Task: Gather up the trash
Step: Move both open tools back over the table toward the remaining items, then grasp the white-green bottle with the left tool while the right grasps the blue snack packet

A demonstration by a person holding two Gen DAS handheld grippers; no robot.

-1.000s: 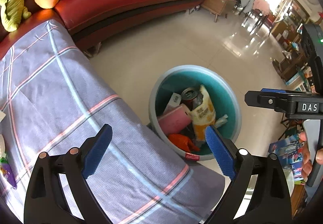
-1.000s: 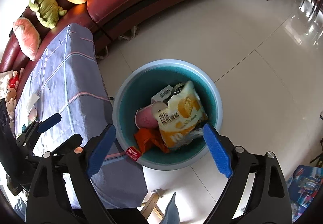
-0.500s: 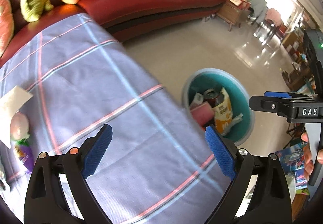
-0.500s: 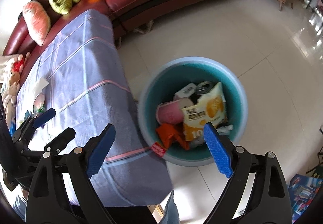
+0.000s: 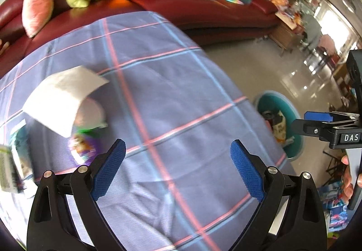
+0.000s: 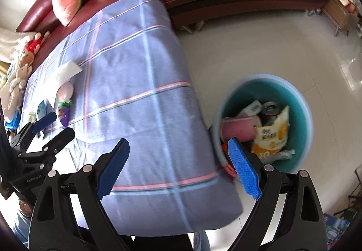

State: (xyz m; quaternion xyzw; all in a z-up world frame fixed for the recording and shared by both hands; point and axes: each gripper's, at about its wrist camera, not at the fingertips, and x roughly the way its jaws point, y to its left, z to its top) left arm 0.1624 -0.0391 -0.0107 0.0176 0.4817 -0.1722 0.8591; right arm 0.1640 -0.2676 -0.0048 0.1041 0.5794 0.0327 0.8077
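Note:
A teal trash bin [image 6: 303, 101] stands on the floor beside the table and holds a yellow snack bag [image 6: 272, 135], a pink packet [image 6: 237, 126] and a can [image 6: 270, 108]; it also shows in the left wrist view [image 5: 265, 104]. On the checked cloth lie a white paper napkin [image 5: 63, 99], a purple wrapper [image 5: 82, 149] and a pale round item under the napkin. My left gripper [image 5: 177, 169] is open and empty above the cloth. My right gripper [image 6: 178, 168] is open and empty over the table's edge next to the bin.
A blue-grey checked tablecloth [image 5: 181, 92] covers the table. A red sofa [image 5: 203, 9] with plush toys and books runs behind it. More packets [image 5: 18, 156] lie at the table's left. Tiled floor [image 6: 248, 47] surrounds the bin.
Both grippers have swung left, away from the bin and over the table. The napkin and wrappers have come into the left wrist view. Both grippers stay open.

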